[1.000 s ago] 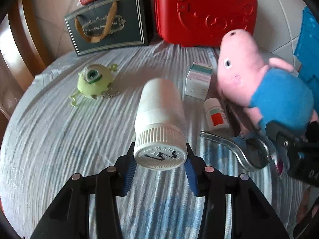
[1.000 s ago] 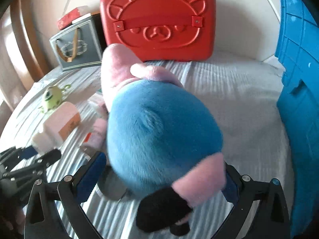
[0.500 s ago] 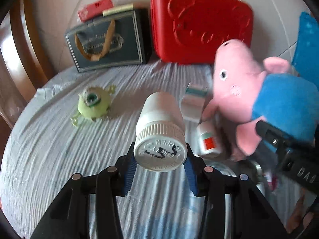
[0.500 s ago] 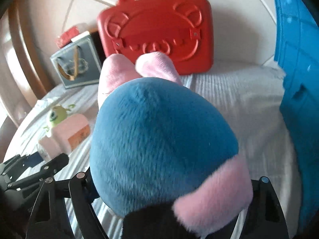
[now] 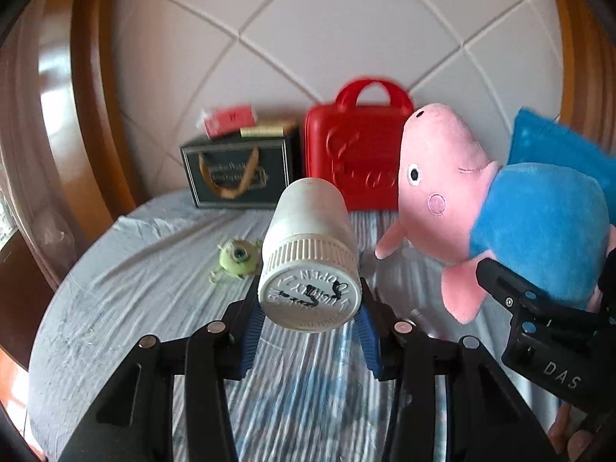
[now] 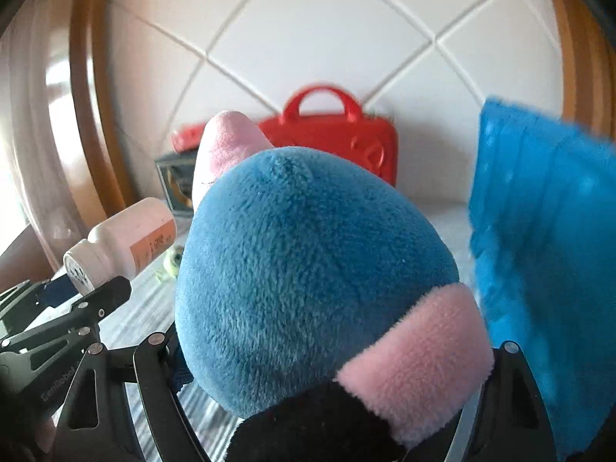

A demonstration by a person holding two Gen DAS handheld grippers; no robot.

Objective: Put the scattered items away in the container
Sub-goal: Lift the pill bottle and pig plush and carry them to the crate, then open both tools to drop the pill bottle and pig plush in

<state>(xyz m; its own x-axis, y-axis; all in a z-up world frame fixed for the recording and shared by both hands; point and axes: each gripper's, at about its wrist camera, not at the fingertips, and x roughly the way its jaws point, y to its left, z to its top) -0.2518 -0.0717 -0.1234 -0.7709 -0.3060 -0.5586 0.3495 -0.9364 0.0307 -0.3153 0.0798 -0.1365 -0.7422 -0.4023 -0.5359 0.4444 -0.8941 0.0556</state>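
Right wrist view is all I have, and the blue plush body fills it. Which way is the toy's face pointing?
Observer: In the left wrist view, the pig plush has its snout tilted up toward the tiled wall, lifted off the bed.
Operator: What is under the bottle?
Observer: The white bottle, clamped at its cap by the left gripper, hangs over striped bedding.
Operator: Anything left lying there?
Observer: A green one-eyed toy lies left of the bottle.

Bright daylight from the left, fisheye-bent edges, slight motion blur.
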